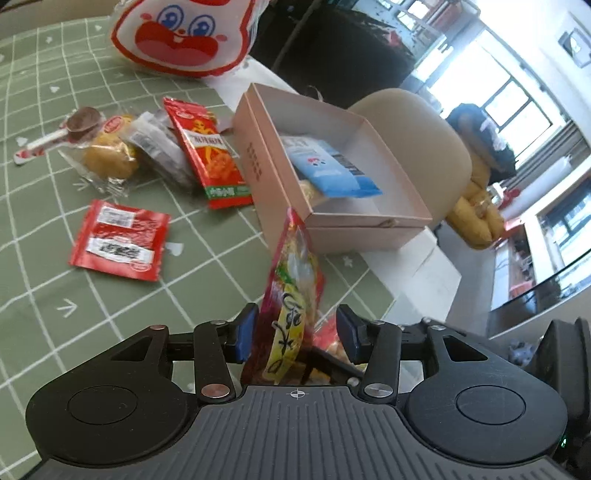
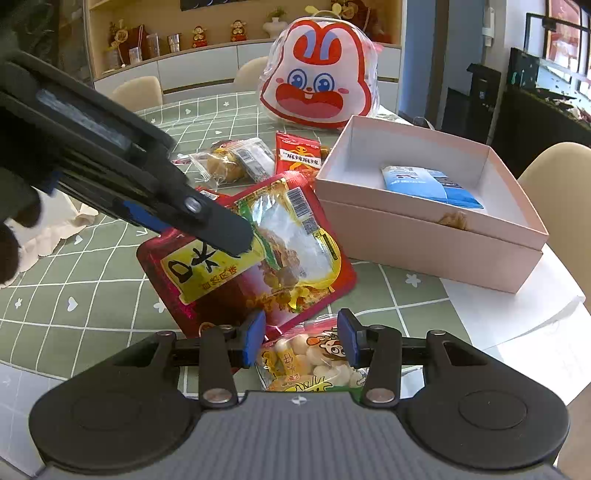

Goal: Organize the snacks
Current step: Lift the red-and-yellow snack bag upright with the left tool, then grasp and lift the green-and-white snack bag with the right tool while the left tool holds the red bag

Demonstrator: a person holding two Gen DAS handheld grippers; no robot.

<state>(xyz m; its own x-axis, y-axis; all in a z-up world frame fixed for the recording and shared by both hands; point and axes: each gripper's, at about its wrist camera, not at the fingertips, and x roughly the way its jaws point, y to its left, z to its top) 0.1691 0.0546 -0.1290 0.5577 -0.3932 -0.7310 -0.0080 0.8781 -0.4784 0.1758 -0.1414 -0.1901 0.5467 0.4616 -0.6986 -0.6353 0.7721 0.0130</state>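
A big red and yellow snack packet [image 1: 291,295] stands edge-on between the jaws of my left gripper [image 1: 297,334]. It rests against the left pad, and a gap shows at the right pad, so this gripper is open. In the right wrist view the packet [image 2: 258,258] tilts above the green cloth, with one left finger [image 2: 221,229] lying over its top. My right gripper [image 2: 301,339] is shut on a small bag of round white candies [image 2: 306,358]. The open pink box [image 1: 369,225] [image 2: 424,251] holds a blue packet [image 1: 332,170] [image 2: 432,181] and a brown snack [image 2: 456,219].
On the green checked cloth lie a flat red packet [image 1: 120,240], a red spicy packet [image 1: 207,155] [image 2: 299,157], a wrapped cake [image 1: 107,158] [image 2: 225,166] and a lollipop [image 1: 79,123]. A rabbit-face bag [image 1: 184,33] [image 2: 319,77] stands behind. A beige chair [image 1: 417,122] is past the box.
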